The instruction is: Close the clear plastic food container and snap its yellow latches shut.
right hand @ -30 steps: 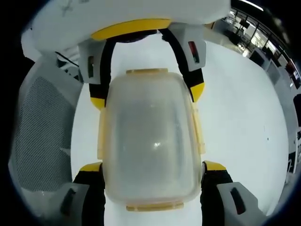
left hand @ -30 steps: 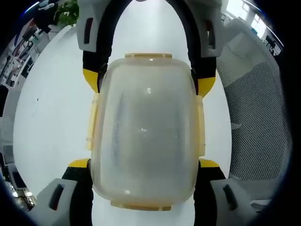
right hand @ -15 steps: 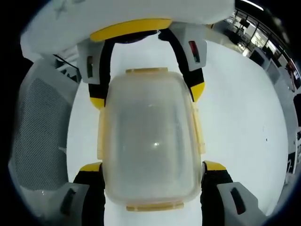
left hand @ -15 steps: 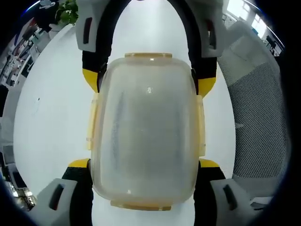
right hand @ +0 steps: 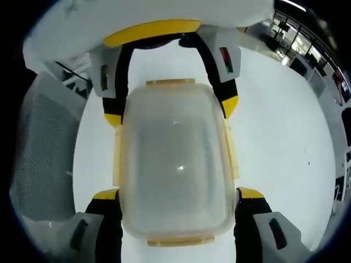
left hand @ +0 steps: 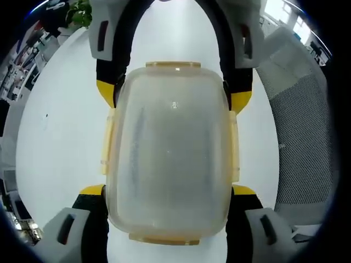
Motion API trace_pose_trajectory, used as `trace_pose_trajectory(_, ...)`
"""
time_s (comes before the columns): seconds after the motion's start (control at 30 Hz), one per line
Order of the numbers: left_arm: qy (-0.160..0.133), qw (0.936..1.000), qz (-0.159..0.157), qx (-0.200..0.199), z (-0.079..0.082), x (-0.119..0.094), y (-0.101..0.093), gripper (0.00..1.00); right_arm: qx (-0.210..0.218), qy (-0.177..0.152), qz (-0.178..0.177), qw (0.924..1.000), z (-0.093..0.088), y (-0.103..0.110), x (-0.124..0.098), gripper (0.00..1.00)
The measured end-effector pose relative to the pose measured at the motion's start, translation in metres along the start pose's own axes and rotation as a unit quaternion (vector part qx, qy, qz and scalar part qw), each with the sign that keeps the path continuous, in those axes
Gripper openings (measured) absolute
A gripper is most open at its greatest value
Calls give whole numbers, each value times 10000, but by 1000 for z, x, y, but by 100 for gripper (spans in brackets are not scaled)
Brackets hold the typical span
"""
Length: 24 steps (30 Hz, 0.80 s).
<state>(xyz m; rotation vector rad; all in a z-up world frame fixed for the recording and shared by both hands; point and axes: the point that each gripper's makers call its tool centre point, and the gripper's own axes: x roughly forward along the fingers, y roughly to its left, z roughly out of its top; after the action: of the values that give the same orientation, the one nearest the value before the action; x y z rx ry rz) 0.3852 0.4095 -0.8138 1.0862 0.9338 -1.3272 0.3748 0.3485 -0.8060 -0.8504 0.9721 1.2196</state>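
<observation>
Nothing on the container (left hand: 170, 153) has shifted since the earlier frames. Each gripper, left (left hand: 167, 192) and right (right hand: 178, 194), clamps its sides from opposite ends. Lid sits on; yellow latches (left hand: 107, 145) appear folded flat, so closing seems nearly done.

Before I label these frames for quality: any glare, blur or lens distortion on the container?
Left gripper view: the container is sharp, with small glints on its cloudy lid; fisheye bends the white table edge. Right gripper view: one small glint mid-lid on the container, no blur; the mesh chair curves near the rim.
</observation>
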Motion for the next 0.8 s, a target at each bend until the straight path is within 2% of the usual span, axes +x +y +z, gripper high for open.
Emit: trace_pose_trajectory(0.8,-33,10000,19,-60,3,1,28,90,-39,61,-2,10000,-1,-29,0,85)
